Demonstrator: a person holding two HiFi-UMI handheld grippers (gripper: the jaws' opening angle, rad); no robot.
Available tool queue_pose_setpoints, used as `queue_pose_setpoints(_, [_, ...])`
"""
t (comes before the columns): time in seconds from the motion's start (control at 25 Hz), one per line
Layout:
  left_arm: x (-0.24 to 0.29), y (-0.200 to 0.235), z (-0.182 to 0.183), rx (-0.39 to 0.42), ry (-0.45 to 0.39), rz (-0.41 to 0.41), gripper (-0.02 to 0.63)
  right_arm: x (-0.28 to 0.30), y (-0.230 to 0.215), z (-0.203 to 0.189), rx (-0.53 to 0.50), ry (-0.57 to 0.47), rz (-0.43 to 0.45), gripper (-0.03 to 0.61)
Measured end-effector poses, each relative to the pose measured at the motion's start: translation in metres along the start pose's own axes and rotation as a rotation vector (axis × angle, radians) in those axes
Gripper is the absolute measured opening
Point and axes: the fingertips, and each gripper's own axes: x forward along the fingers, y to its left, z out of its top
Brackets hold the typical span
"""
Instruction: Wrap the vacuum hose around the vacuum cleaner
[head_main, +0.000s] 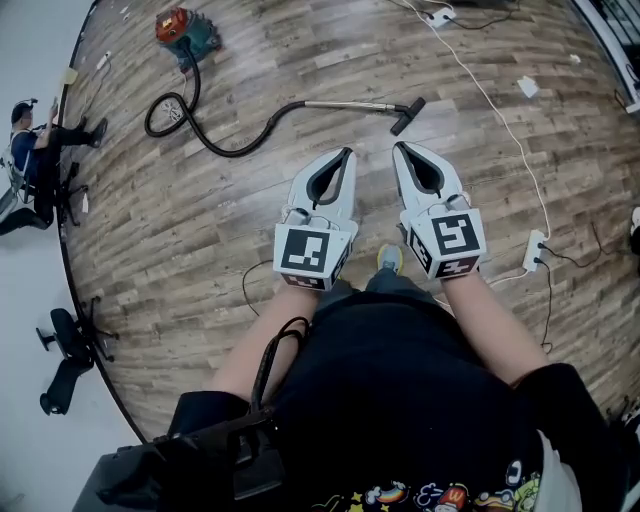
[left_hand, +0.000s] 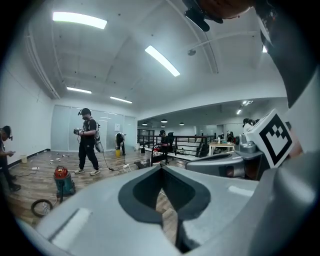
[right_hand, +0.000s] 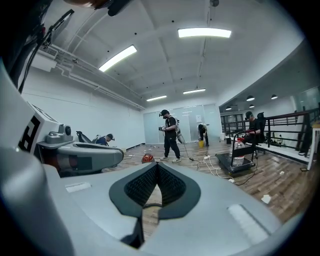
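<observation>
The vacuum cleaner (head_main: 183, 30), red on top with a teal body, stands on the wooden floor far ahead to the left. Its black hose (head_main: 175, 115) lies in a loose loop and runs right into a metal wand (head_main: 345, 104) that ends in a black floor nozzle (head_main: 408, 115). My left gripper (head_main: 347, 152) and right gripper (head_main: 397, 147) are held side by side in front of me, well short of the wand, both shut and empty. The left gripper view shows the vacuum cleaner (left_hand: 62, 180) and the hose loop (left_hand: 41, 206) at lower left. The right gripper view shows only its red top (right_hand: 147, 158).
A white cable runs down the right side to a power strip (head_main: 533, 250). Office chairs (head_main: 65, 350) stand at the left wall, and a person (head_main: 40, 140) sits there. Another person (right_hand: 171, 135) stands beyond the vacuum. A cart (right_hand: 240, 160) is at the right.
</observation>
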Motion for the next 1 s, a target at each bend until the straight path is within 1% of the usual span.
queue_pose_setpoints(0.16, [0.018, 0.005, 0.001, 0.016, 0.028, 0.011, 0.0, 0.011, -0.018, -0.003, 0.02, 0.009, 0.002, 0.023])
queue_pose_setpoints(0.32, [0.038, 0.033, 0.0, 0.004, 0.035, 0.023, 0.0, 0.039, -0.024, -0.007, 0.024, 0.033, 0.005, 0.023])
queue_pose_setpoints(0.44, [0.053, 0.058, -0.005, 0.0, 0.041, 0.004, 0.0, 0.065, -0.026, -0.008, 0.023, 0.047, -0.014, 0.023])
queue_pose_setpoints(0.76, [0.107, 0.154, -0.021, -0.054, 0.049, -0.059, 0.0, 0.163, -0.03, 0.006, 0.014, 0.082, -0.118, 0.023])
queue_pose_setpoints(0.92, [0.137, 0.208, -0.031, -0.034, 0.09, -0.041, 0.0, 0.213, -0.031, 0.01, 0.008, 0.102, -0.179, 0.023])
queue_pose_setpoints(1.0, [0.15, 0.227, -0.033, -0.039, 0.106, -0.043, 0.0, 0.233, -0.031, 0.011, 0.009, 0.114, -0.199, 0.023])
